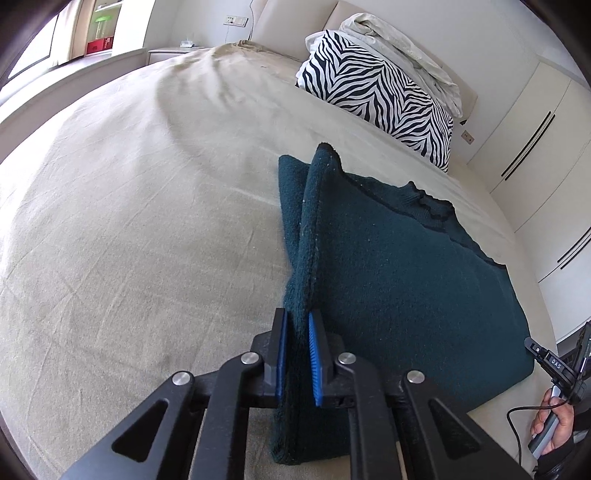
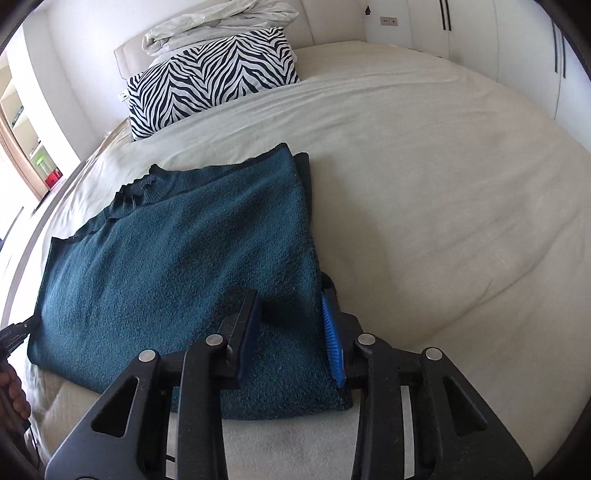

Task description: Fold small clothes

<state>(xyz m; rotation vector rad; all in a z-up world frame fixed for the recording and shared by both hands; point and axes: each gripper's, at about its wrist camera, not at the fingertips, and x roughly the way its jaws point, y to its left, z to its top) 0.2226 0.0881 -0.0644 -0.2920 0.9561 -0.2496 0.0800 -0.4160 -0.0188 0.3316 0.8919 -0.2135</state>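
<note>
A dark teal knitted sweater [image 2: 177,266] lies spread on a wide bed covered with a beige sheet [image 1: 129,229], with its ribbed collar toward the headboard. The left gripper [image 1: 297,354], with black fingers and blue pads, is clamped on one side edge of the sweater; this edge stands up as a thin ridge between the two pads, which are almost together. The right gripper [image 2: 291,332] is at the opposite side edge. Its fingers are more apart, and a thick fold of the teal knit sits between them; both pads press on the fold. At the head of the bed, a pillow with a black and white zebra pattern [image 2: 210,77] lies under a crumpled pale grey blanket [image 2: 221,22]. White wardrobe doors [image 1: 524,122] stand beside the bed.
</note>
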